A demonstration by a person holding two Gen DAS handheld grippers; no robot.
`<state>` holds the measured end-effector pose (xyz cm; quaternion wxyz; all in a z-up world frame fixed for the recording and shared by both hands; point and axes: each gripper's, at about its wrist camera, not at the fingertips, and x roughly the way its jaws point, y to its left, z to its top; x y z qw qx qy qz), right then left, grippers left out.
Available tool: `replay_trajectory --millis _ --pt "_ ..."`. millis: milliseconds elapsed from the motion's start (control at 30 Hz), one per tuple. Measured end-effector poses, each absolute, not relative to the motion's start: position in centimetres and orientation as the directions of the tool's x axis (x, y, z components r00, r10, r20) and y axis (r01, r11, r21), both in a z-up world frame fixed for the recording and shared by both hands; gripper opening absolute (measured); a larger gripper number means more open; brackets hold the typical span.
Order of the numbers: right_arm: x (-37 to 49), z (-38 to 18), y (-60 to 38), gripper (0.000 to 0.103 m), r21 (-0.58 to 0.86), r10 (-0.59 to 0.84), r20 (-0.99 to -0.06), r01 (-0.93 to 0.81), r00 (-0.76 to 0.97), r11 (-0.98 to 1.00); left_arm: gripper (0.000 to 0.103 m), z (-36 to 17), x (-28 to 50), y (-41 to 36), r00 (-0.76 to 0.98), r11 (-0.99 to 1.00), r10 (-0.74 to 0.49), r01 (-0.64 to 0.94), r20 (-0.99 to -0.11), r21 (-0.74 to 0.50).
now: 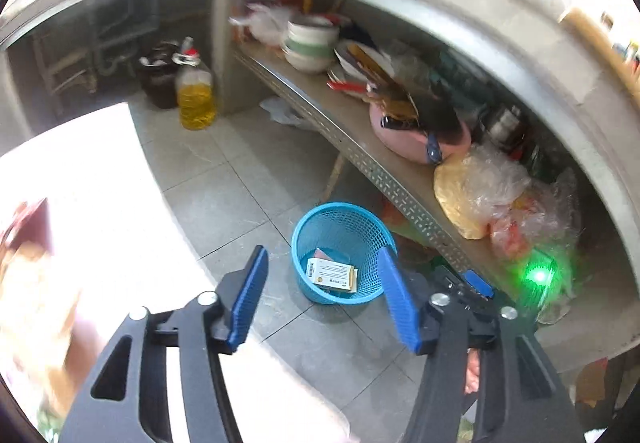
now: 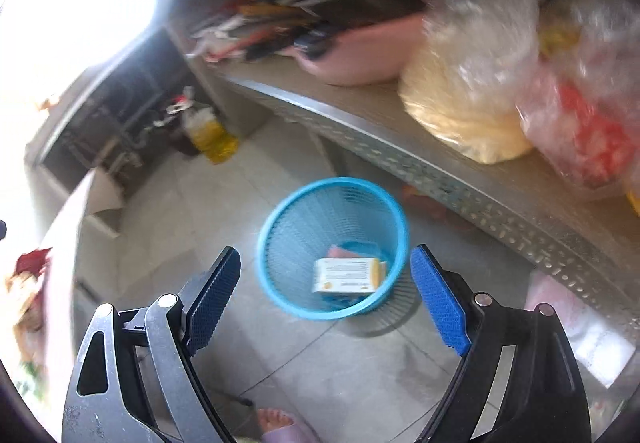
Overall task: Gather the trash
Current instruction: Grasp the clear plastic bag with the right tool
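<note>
On the tiled floor beside the metal shelf (image 1: 360, 159), the round blue mesh plastic bin (image 1: 343, 252) already holds a white printed carton (image 1: 331, 274). The left gripper (image 1: 322, 299) and right gripper (image 2: 326, 299) both hang spread wide above it, holding nothing. The next piece is best sought with the jaws kept open, then released squarely over the rim.

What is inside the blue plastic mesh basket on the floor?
Inside the blue plastic mesh basket lies a white cardboard box with a yellow end, resting on a pink flat item. Anything beneath them is covered.
</note>
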<state>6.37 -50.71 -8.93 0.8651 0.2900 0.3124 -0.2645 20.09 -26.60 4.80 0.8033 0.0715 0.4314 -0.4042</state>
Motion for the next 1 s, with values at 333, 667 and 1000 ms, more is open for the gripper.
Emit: replay_trajectory --millis 333,667,1000 --pt "10.8 -2.5 -42.0 0.086 0.311 -0.081 -0.666 0.375 0.741 0.873 0.067 5.8 16.1 -6.9 0.523 0.838 -0.499 0.493 -0.691 -0.233" --pt "19.5 2.4 -28.4 0.087 0.572 0.496 -0.581 -0.109 0.646 0.813 0.068 3.3 14.7 8.5 0.705 0.914 -0.377 0.177 -0.601 -0.366" --pt "28.7 -3.1 -18.1 0.083 0.777 0.714 -0.596 0.040 0.368 0.628 0.038 0.8 15.4 11.9 0.711 0.876 -0.405 0.121 -0.575 -0.468"
